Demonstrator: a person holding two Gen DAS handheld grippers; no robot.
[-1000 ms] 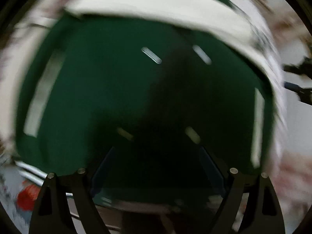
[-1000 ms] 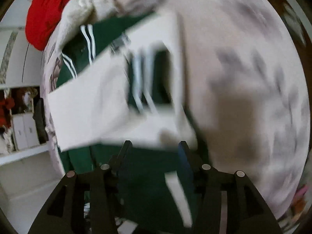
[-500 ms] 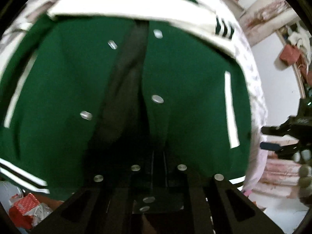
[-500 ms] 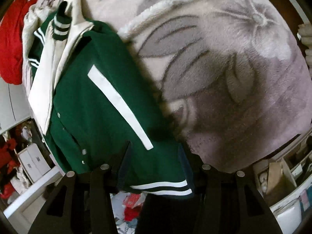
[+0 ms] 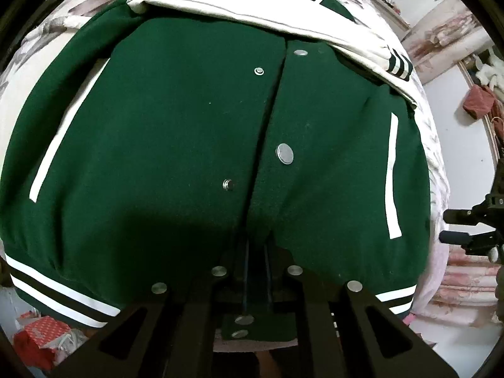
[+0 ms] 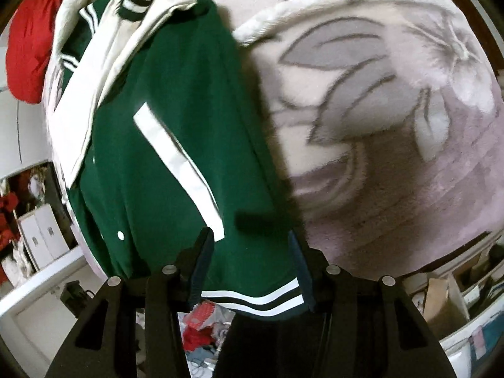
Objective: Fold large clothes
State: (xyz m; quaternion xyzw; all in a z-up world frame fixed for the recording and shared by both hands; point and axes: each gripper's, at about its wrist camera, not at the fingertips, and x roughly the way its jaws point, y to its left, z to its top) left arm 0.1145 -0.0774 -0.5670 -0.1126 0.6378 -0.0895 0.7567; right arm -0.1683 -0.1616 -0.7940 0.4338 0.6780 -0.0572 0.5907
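Observation:
A dark green varsity jacket [image 5: 176, 132] with metal snaps, white pocket stripes and striped hem lies front up on a flowered blanket. Its cream sleeves [image 5: 258, 19] are folded across the chest. My left gripper [image 5: 255, 249] is shut on the jacket's front placket at the hem. In the right wrist view the same jacket [image 6: 163, 170] lies at the left. My right gripper [image 6: 252, 239] is open, its fingers either side of the jacket's hem corner with the striped band [image 6: 252, 299] between them.
The pink-grey flowered blanket [image 6: 378, 110] covers the bed to the right of the jacket. A red garment [image 6: 28, 41] lies at the far left corner. The other gripper [image 5: 472, 226] shows at the right edge of the left wrist view. Clutter and shelves lie below the bed edge.
Both views have settled from blur. My left gripper closed on the placket at the hem. My right gripper came closer to the hem corner and stayed open.

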